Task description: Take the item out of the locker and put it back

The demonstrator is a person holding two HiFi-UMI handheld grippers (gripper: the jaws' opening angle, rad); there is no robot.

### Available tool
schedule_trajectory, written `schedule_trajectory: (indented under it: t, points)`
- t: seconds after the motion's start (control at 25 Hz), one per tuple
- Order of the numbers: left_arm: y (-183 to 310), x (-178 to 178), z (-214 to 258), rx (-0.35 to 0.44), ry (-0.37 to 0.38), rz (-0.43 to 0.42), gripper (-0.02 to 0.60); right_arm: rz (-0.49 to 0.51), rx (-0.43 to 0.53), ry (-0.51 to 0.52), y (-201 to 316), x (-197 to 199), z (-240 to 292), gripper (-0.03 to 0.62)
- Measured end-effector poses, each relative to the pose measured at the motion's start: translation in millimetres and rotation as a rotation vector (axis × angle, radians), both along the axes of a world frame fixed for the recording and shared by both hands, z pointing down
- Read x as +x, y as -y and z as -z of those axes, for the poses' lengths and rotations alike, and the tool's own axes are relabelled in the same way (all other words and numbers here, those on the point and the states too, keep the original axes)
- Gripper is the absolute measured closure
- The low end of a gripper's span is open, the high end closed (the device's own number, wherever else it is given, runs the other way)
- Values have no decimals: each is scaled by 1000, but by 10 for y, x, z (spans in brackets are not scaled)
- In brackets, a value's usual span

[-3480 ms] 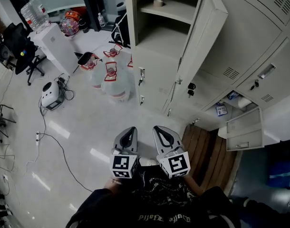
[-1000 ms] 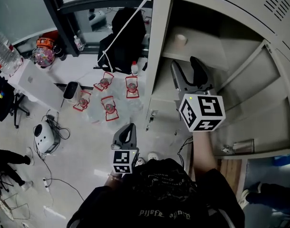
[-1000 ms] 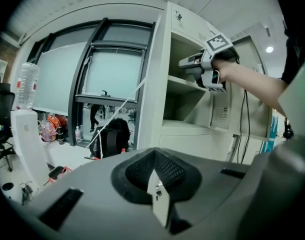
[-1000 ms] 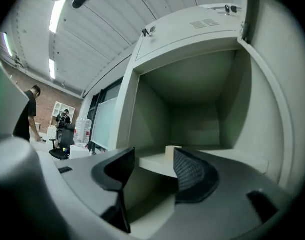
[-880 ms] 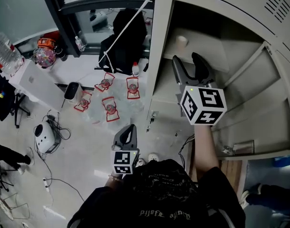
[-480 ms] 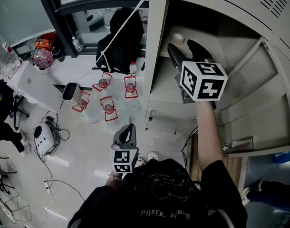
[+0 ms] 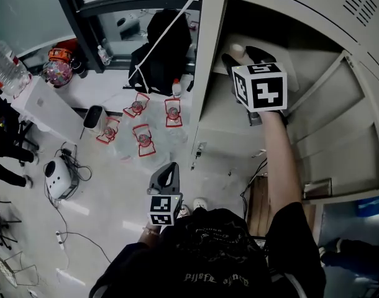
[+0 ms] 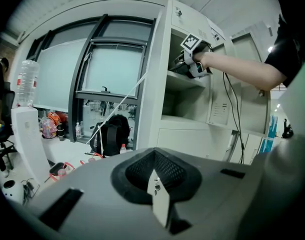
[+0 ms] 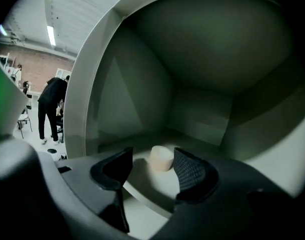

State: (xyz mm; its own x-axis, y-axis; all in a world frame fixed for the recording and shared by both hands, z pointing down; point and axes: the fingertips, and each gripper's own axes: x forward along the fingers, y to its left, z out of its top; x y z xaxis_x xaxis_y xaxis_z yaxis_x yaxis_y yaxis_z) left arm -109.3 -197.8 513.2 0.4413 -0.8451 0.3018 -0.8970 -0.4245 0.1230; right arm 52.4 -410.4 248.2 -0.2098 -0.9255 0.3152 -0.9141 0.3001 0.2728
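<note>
Your right gripper [image 7: 243, 57] reaches into the open locker [image 7: 208, 73], jaws spread wide and pressing on nothing, as a small pale cylindrical item [image 9: 161, 158] stands upright on the upper shelf [image 9: 145, 180], set back from its front edge. Seen along the jaws, the item sits in the gap just past the tips, closer to the right-hand pad than to the left one, and neither pad touches it. Your left gripper [image 7: 168, 171] hangs low by your body, well apart from the locker, jaws together and holding nothing. The likely trouble from here is an off-centre close: if the nearer pad meets the item first, it could nudge the light cylinder sideways along the shelf or tip it over so that it rolls. Pushing in too far before closing could shove it toward the back wall, harder to reach. Coming in too low risks the gripper body striking the shelf's front edge, jolting the shelf and the item on it. A pinch by the very tips, high on the cylinder, may let it slip as you lift it clear of that edge.
</note>
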Motion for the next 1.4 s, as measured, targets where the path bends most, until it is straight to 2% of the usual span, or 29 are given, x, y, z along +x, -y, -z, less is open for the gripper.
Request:
schedule_trajectory:
  t: [0.12, 0.32, 0.72, 0.76, 0.8, 0.88, 1.24, 1.4]
  points:
    - [2, -33, 0, 0, -1, 8, 575, 4, 11, -18, 23, -15, 72, 333]
    - [-7, -68, 3, 6, 4, 14, 575, 24, -55, -88, 150, -11, 29, 333]
    - [17, -197, -38, -3, 12, 28, 575, 26, -175, -93, 293, 42, -91, 336]
    - [20, -199, -36, -3, 9, 27, 575, 22, -182, -91, 303, 54, -90, 348]
    - [20, -199, -37, -3, 6, 26, 575, 18, -187, -90, 311, 68, -88, 390]
    - [12, -194, -41, -5, 4, 22, 575, 20, -195, -85, 316, 82, -88, 405]
    - [-26, -178, -46, -6, 2, 16, 575, 22, -152, -113, 301, 70, -75, 413]
    - [-46, -174, -46, -8, -1, 21, 575, 22, -128, -83, 292, 101, -22, 416]
